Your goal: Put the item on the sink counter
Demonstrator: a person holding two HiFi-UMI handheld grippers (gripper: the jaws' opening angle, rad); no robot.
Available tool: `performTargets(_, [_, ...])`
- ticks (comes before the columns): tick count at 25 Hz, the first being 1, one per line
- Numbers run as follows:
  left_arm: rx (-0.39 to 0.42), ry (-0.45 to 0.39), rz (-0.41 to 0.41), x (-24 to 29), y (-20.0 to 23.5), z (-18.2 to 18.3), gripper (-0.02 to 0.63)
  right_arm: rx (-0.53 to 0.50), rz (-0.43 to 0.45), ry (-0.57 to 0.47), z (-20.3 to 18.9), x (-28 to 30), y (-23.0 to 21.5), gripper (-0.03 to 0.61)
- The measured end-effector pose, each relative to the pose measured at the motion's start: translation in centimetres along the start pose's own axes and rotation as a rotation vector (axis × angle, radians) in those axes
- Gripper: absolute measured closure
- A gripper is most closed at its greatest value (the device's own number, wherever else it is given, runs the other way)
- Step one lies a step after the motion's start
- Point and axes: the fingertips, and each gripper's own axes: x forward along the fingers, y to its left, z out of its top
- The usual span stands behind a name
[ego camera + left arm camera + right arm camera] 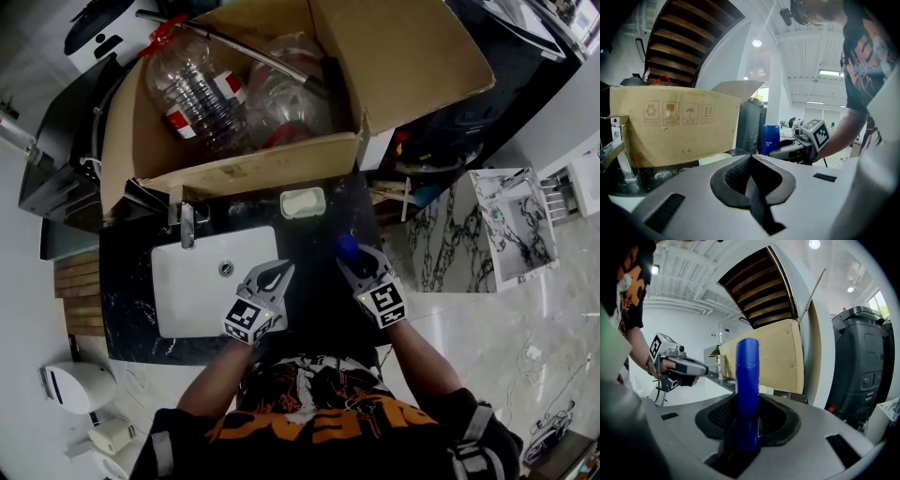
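A tall blue bottle stands upright between the jaws of my right gripper, which is shut on it. From the head view the bottle's blue top shows just ahead of the right gripper, over the dark sink counter. The left gripper view shows the same blue bottle in the right gripper. My left gripper hovers over the right edge of the white basin; its jaws are shut with nothing in them.
An open cardboard box with plastic bottles sits behind the basin. A chrome tap and a white soap dish stand on the counter's back. A marble stand is at the right.
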Motion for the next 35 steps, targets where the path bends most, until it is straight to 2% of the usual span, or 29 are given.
performTargets(8, [-0.002, 0.0, -0.017, 0.2, -0.6, 0.3, 0.6, -0.029, 0.003, -0.028, -0.3, -0.3, 0.2, 0.411])
performTargets(9, [-0.001, -0.002, -0.018, 0.2, -0.7, 0.3, 0.6, -0.034, 0.007, -0.025, -0.3, -0.2, 0.3, 0.382])
performTargets(10, [0.0, -0.003, -0.019, 0.2, -0.8, 0.4, 0.6, -0.036, 0.01, -0.026, -0.3, -0.2, 0.3, 0.315])
performTargets(12, [0.001, -0.004, -0.021, 0.1, -0.9, 0.5, 0.6, -0.034, 0.006, -0.039, 0.1, -0.4, 0.2, 0.279])
performTargets(17, [0.001, -0.006, -0.025, 0.0, -1.1, 0.6, 0.6, -0.025, -0.008, -0.086, 1.8, -0.9, -0.2, 0.281])
performTargets(24, [0.003, -0.02, -0.025, -0.5, -1.3, 1.1, 0.6, -0.02, 0.022, -0.117, 3.7, -1.4, 0.2, 0.299])
performTargets(35, [0.021, -0.111, -0.031, -1.8, -1.6, 5.0, 0.6, -0.069, 0.005, -0.243, 9.4, -4.0, 0.7, 0.311])
